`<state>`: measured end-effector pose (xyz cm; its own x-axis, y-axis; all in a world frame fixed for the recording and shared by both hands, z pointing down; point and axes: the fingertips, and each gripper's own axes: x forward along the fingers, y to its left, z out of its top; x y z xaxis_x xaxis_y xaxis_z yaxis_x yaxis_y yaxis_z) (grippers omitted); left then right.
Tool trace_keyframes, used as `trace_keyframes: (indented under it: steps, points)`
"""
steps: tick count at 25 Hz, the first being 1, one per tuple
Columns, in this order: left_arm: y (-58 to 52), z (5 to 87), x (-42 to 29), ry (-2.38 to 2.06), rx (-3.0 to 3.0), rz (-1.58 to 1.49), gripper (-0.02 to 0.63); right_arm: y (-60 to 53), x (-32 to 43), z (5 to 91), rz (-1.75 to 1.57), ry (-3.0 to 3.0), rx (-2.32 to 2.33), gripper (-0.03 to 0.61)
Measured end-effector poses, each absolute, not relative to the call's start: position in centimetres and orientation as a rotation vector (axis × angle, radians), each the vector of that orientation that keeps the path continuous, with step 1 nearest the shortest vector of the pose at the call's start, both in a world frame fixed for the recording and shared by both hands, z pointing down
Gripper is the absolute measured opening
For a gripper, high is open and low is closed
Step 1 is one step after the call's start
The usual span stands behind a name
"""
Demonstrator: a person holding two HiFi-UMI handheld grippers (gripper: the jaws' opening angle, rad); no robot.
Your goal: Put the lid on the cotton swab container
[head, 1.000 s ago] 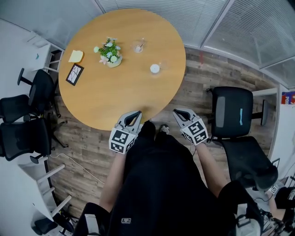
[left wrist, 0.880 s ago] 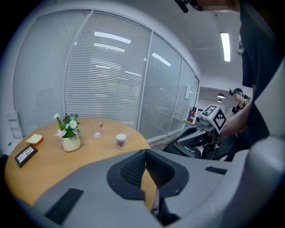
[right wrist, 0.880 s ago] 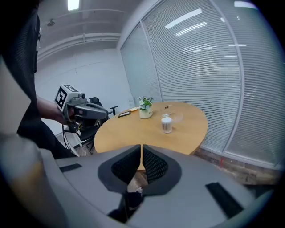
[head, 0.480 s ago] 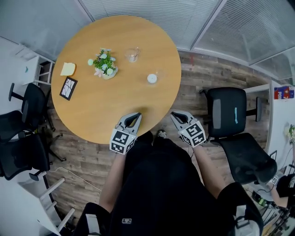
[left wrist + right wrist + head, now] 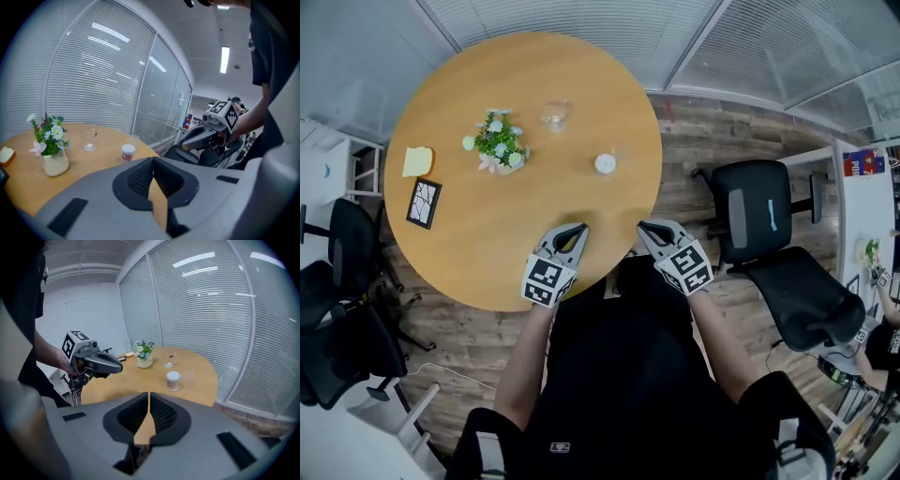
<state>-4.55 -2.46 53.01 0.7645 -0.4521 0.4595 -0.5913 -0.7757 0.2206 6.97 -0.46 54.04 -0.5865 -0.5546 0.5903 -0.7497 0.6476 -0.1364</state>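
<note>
The swab container [image 5: 605,163] stands upright on the round table [image 5: 487,244], at about 3 o'clock from the table's middle in the head view, its white top uncovered. Just beside it, at its 1 o'clock, lies a small clear piece that I take for the lid [image 5: 622,151]; whether the two touch I cannot tell. An empty glass [image 5: 554,114] stands farther off at the table's 1 o'clock, and a vase [image 5: 497,145] of white flowers sits near the middle, toward 10 o'clock. At 9 o'clock, near the rim, is a yellow block [image 5: 417,160], with a black card [image 5: 424,202] just below it at 8 o'clock.

My left hand-held gripper [image 5: 577,228] hangs over the near edge of the table at 5 o'clock, well apart from the container. Its jaws are pressed together with nothing between them. My right hand-held gripper [image 5: 643,227] is beside it, just off the rim at 4 o'clock and over the wooden floor [image 5: 694,141]. Its jaws are also closed and empty. Both point toward the table, and the container lies ahead of them at 12 o'clock. A black chair [image 5: 766,220] stands at my 3 o'clock.
</note>
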Motion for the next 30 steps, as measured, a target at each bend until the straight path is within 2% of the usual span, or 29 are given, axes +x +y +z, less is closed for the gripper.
trace_keyframes:
  steps: [16,27,29,30]
  points:
    - [-6.5,56.8,-3.1,-0.914,2.601,0.477,0.008,-3.0,9.2,58.4,0.596,-2.355,0.925,0.011]
    - [-10.9,60.3,-0.3,-0.869,2.626,0.592,0.009,-6.2,10.2,60.4,0.625,-2.371,0.917,0.011]
    - [-11.7,60.8,0.1,-0.878,2.632,0.609,0.038,-6.6,10.1,60.4,0.636,-2.375,0.919,0.011]
    - [-12.0,61.2,0.2,-0.881,2.638,0.623,0.085,-6.7,10.0,60.3,0.646,-2.377,0.92,0.011]
